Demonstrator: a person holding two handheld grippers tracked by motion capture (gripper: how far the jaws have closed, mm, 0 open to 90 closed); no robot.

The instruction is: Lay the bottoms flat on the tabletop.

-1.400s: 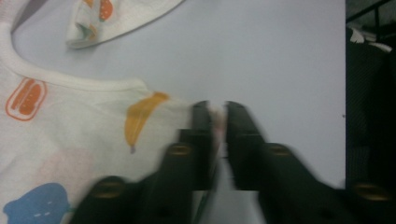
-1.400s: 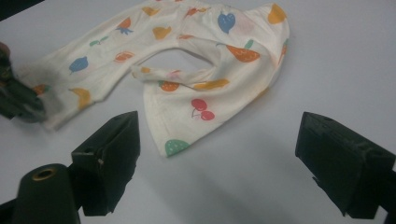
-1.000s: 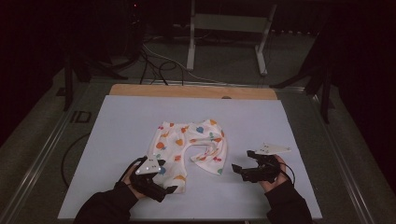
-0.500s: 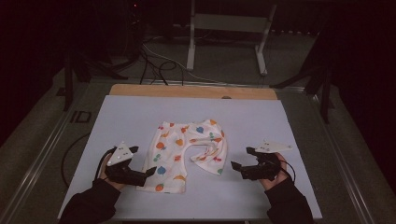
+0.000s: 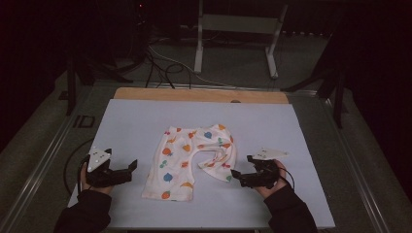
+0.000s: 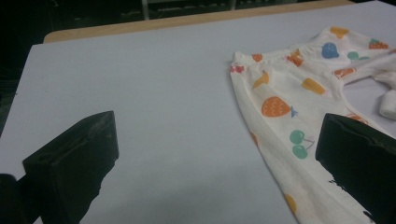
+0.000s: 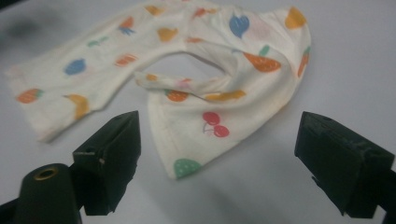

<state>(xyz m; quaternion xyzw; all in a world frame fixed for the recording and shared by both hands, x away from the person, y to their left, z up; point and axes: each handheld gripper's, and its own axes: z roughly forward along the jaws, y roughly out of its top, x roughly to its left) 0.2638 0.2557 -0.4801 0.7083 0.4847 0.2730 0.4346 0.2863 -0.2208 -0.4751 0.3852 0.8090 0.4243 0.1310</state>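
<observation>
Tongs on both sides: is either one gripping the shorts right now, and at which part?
Nothing is held. The left tongs stand open on the table beside the shorts; the right tongs are open just short of the folded leg's hem.

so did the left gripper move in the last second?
Yes. The left gripper has drawn back toward the table's left edge, off the baby pants it was touching before. Its jaws now stand open, apart from the cloth.

white table (image 5: 145, 121) bears fruit-print baby pants (image 5: 189, 160), lying flat.
</observation>
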